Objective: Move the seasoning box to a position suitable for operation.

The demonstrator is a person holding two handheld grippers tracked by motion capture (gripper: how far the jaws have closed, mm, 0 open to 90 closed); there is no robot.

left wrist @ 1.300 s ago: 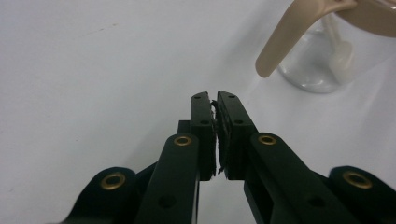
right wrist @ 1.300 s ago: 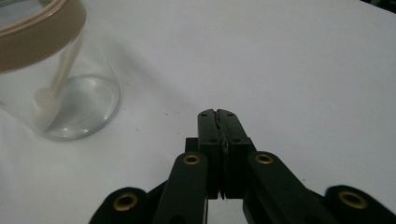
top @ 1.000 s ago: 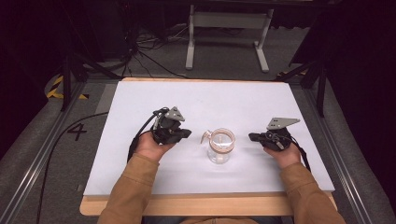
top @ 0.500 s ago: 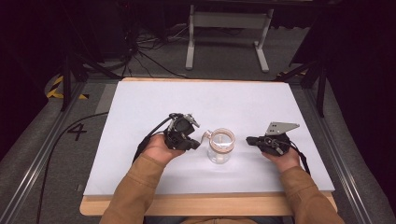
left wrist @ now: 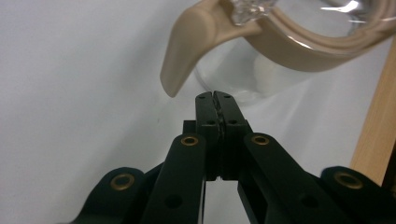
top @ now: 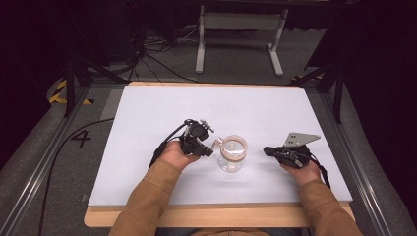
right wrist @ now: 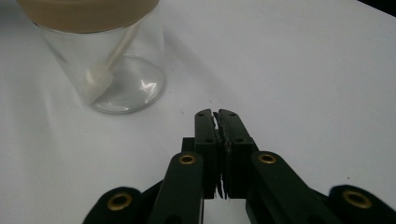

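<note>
Between my two hands, near the front middle of the white bench (top: pixel 147 113), stands the clear glass jar with a tan lid ring and tab (top: pixel 232 153). Left tool (left wrist: pixel 216 95) has its jaws pressed together on nothing, tips just under the tab, close to the glass. Right tool (right wrist: pixel 218 113) is likewise closed and empty, set apart from the jar's base. I judge this an approach: next I must part the left jaws to take the tab. Room is wide all round; the wooden front edge lies near.
</note>
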